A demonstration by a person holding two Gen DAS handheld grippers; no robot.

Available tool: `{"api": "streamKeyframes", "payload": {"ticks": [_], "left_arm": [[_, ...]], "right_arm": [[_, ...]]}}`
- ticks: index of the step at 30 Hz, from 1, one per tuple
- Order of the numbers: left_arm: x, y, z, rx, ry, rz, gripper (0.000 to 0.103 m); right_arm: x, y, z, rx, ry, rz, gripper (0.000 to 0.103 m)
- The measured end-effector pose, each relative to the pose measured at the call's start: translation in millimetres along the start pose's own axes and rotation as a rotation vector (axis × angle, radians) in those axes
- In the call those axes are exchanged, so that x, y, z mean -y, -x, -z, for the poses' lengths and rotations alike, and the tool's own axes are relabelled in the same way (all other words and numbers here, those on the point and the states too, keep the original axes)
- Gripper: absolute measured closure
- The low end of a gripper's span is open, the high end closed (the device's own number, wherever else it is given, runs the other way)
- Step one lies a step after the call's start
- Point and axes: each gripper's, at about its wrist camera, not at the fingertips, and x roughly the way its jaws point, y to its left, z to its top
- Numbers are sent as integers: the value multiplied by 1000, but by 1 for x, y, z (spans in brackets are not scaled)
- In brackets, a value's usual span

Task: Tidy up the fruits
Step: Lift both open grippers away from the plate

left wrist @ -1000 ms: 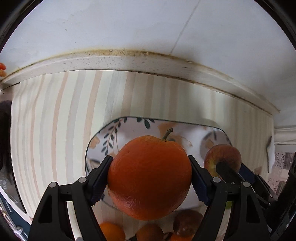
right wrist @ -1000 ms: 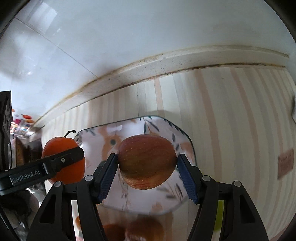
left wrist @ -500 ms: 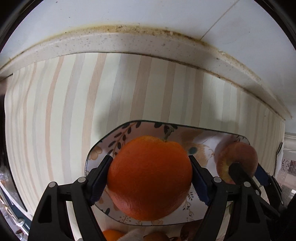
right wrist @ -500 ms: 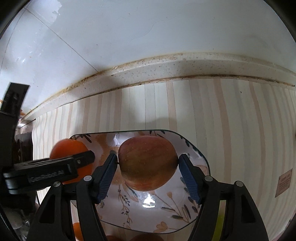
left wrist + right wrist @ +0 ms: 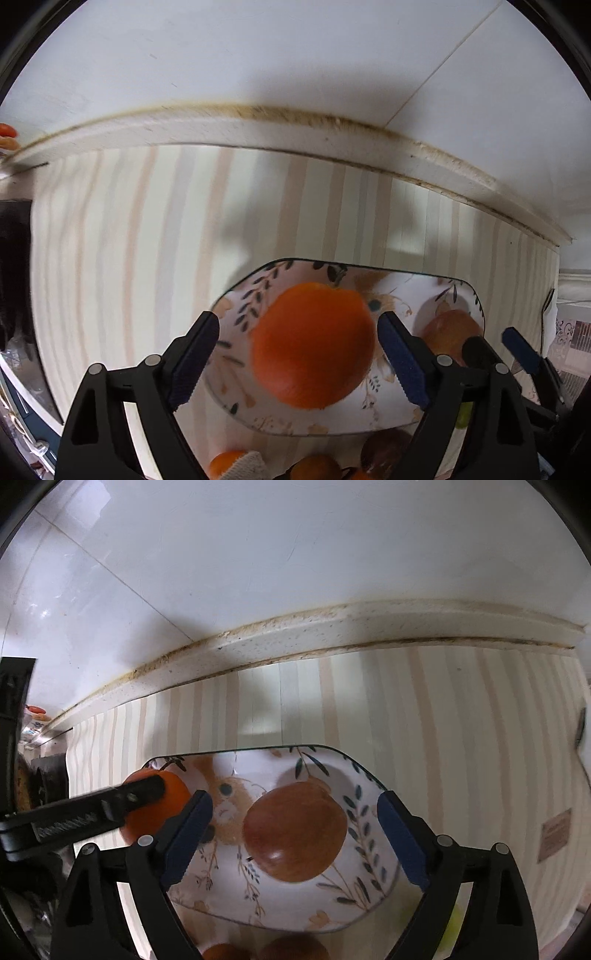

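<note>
Left gripper [image 5: 299, 354] opening, pads clear of orange [image 5: 312, 345]; right gripper [image 5: 295, 832] opening around apple [image 5: 294, 836]; both fruits over flowered plate [image 5: 369, 853].

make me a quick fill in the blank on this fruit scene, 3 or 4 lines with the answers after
1. The fruit between the left gripper's opening jaws is an ____.
2. The apple lies over a plate with a ____ pattern.
3. The pads of the right gripper are coloured ____.
4. The cloth under the plate is patterned with ____.

Missing words: orange; floral; blue; stripes
</note>
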Motion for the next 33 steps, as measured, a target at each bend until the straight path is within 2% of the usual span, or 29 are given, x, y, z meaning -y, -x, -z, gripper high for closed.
{"api": "streamKeyframes", "payload": {"ticks": [6, 12, 16, 21, 28, 33], "left_arm": [[-5, 35, 38, 67, -14, -9, 15], [-17, 70, 81, 148, -18, -24, 15], [-15, 94, 113, 220, -40, -47, 15], [-14, 120, 142, 274, -57, -39, 15], [-15, 150, 177, 336, -69, -19, 15], [-21, 161, 192, 359, -61, -7, 15]], "right_arm": [[0, 32, 26, 8, 48, 25, 7], [3, 68, 68, 44, 72, 47, 7], [3, 99, 93, 100, 88, 87, 7], [0, 131, 117, 150, 99, 93, 7], [-6, 167, 145, 205, 103, 69, 7], [-15, 182, 161, 204, 91, -5, 7]]}}
